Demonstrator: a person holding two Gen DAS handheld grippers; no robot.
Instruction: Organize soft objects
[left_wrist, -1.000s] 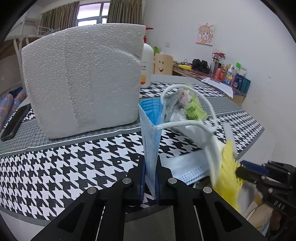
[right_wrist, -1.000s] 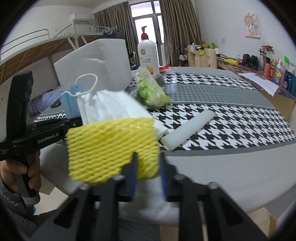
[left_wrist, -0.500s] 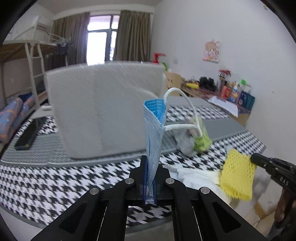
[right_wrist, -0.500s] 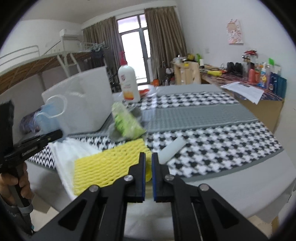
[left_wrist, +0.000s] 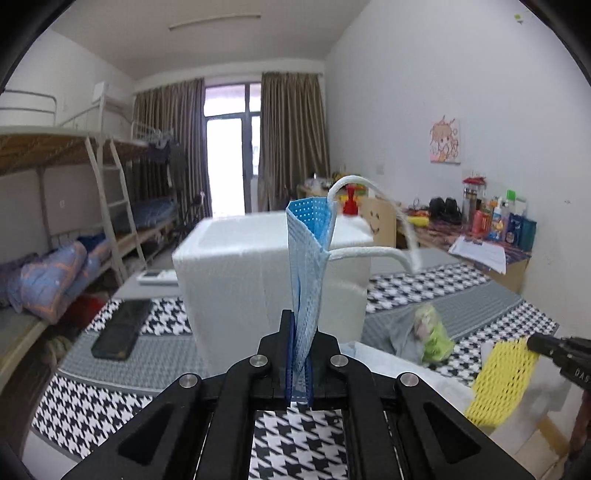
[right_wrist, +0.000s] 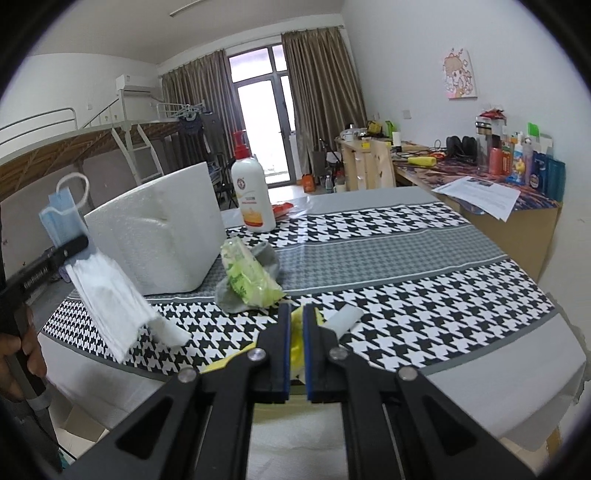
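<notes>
My left gripper is shut on a blue face mask that stands upright above the houndstooth table, ear loops hanging right. In the right wrist view the mask hangs at far left with a white sheet drooping below the left gripper. My right gripper is shut on a yellow foam net, mostly hidden under its fingers. The net shows fully in the left wrist view, held near the table's front edge.
A white foam box stands on the table. A green plastic packet on grey cloth, a small white foam stick, a pump bottle, a black phone and a remote lie around it.
Both grippers rose and pulled back from the table. The mask lifted clear above the foam box. The yellow net swung down under the right fingers.
</notes>
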